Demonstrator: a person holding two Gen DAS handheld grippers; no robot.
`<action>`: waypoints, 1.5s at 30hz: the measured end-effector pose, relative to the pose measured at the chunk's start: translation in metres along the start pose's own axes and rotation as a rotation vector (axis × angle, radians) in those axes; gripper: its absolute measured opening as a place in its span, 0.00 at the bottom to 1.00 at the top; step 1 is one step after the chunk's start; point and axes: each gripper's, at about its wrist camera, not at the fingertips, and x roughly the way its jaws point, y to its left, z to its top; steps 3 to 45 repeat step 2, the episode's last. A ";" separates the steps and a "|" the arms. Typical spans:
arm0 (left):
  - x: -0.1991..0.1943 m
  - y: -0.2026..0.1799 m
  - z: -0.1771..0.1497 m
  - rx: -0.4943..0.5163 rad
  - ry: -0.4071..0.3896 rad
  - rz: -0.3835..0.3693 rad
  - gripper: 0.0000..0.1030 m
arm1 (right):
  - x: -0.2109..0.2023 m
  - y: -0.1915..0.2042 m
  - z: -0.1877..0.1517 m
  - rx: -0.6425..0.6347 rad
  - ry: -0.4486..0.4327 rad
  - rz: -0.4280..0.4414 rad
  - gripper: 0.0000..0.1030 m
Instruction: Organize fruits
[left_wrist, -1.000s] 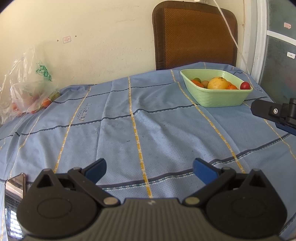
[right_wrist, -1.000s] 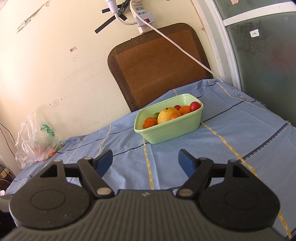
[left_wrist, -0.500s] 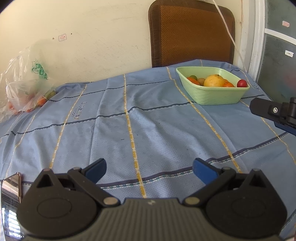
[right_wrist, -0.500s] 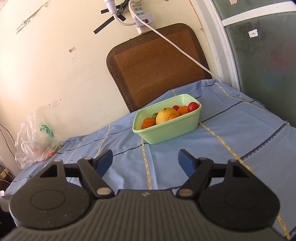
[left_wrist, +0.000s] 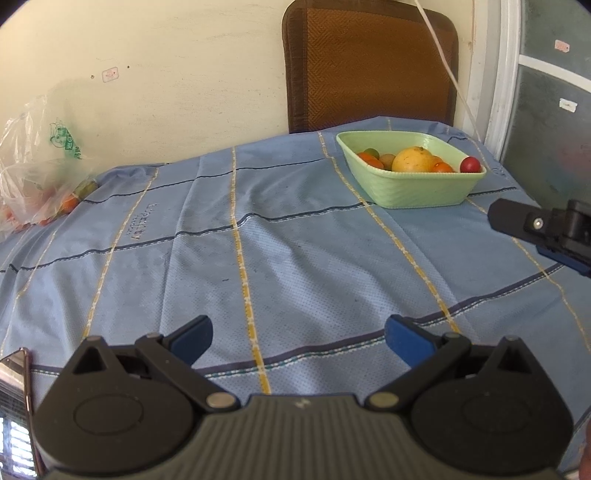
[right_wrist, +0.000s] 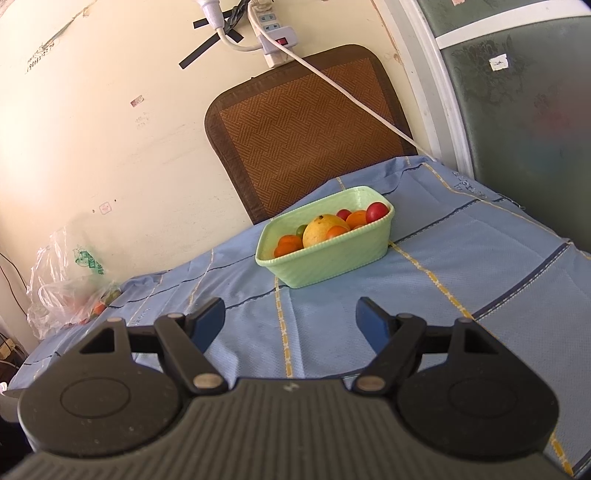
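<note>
Fruit (right_wrist: 325, 229) heaped in far basket (right_wrist: 332, 258): soft, round, rolls; I grip across middles. Left gripper (left_wrist: 297, 338), right gripper (right_wrist: 290, 319): 2 wide open, empty.

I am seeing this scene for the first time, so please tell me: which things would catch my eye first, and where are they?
First, the light green basket on the blue checked tablecloth, filled with fruit: a big yellow fruit in the middle among small orange and red ones. Behind it, a brown woven mat leans on the wall. At the table's far left lies a clear plastic bag, and both hand-held grippers are open and empty.
</note>
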 end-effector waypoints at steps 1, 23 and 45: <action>0.000 0.000 0.000 0.002 -0.003 -0.004 1.00 | 0.000 0.000 0.000 -0.001 0.000 0.000 0.74; -0.001 -0.001 0.001 0.006 -0.006 -0.004 1.00 | 0.000 -0.001 0.000 0.000 -0.001 -0.001 0.74; -0.001 -0.001 0.001 0.006 -0.006 -0.004 1.00 | 0.000 -0.001 0.000 0.000 -0.001 -0.001 0.74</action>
